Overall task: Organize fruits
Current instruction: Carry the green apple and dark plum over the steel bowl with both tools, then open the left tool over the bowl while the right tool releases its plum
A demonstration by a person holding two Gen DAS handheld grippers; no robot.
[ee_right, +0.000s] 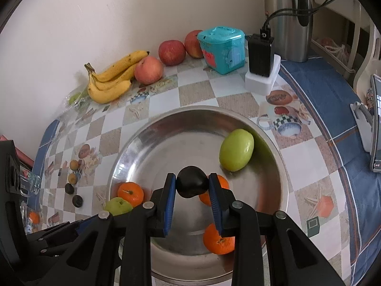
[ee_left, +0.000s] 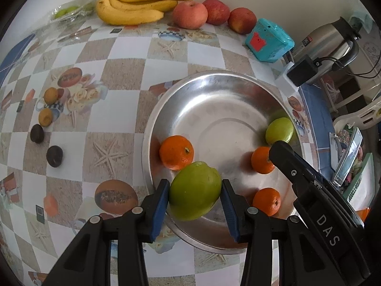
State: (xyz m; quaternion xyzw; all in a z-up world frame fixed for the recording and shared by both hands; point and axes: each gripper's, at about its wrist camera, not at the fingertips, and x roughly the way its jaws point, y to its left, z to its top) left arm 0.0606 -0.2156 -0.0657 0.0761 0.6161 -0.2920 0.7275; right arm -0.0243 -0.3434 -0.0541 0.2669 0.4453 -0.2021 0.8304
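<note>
Both tools carry fruit over the metal bowl

The left tool (ee_left: 195, 190) is clenched on a green fruit (ee_left: 194, 191) above the metal bowl (ee_left: 214, 88); the right tool (ee_right: 191, 186) clamps a dark plum (ee_right: 191, 184). The bowl holds three oranges (ee_left: 176, 152) and one green fruit (ee_left: 279, 130). Along the table's (ee_left: 123, 71) far edge: three bananas (ee_left: 133, 4), three apples (ee_left: 190, 14). Two dark plums (ee_left: 54, 156) sit toward its left edge.
</note>
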